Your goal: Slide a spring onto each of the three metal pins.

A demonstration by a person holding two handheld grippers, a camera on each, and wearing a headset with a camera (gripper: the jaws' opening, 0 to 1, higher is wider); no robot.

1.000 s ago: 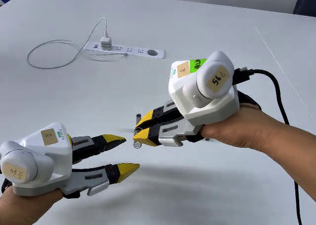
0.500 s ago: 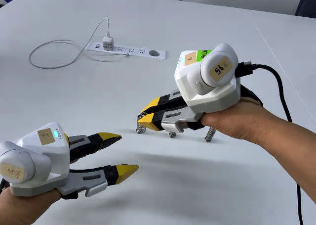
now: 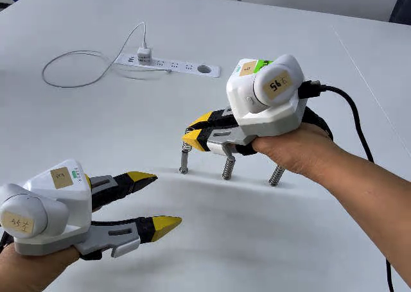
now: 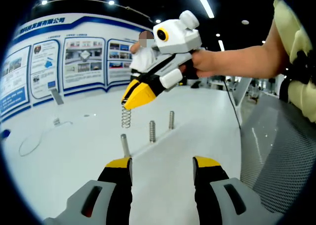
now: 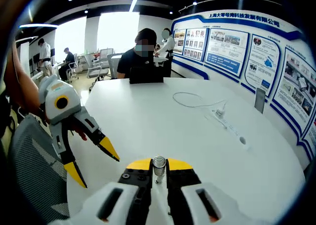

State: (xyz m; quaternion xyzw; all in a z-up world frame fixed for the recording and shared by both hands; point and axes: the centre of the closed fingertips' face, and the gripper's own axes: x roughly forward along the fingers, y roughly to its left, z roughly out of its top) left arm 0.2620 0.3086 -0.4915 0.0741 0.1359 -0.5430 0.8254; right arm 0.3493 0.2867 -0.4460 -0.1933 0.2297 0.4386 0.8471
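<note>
We pinch light, bendy spring [image 4: 126, 117] by top coil in right fingers [image 3: 194, 138] above pin [image 4: 125, 145]; left fingers [image 3: 164, 224] spread.

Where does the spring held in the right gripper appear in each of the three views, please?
Head view: the spring is at centre, under the right gripper, above the bare pin.
Left gripper view: left of centre, hanging below the yellow tips.
Right gripper view: bottom centre, clamped between the jaws.
Shared landmark: the white power strip.
</note>
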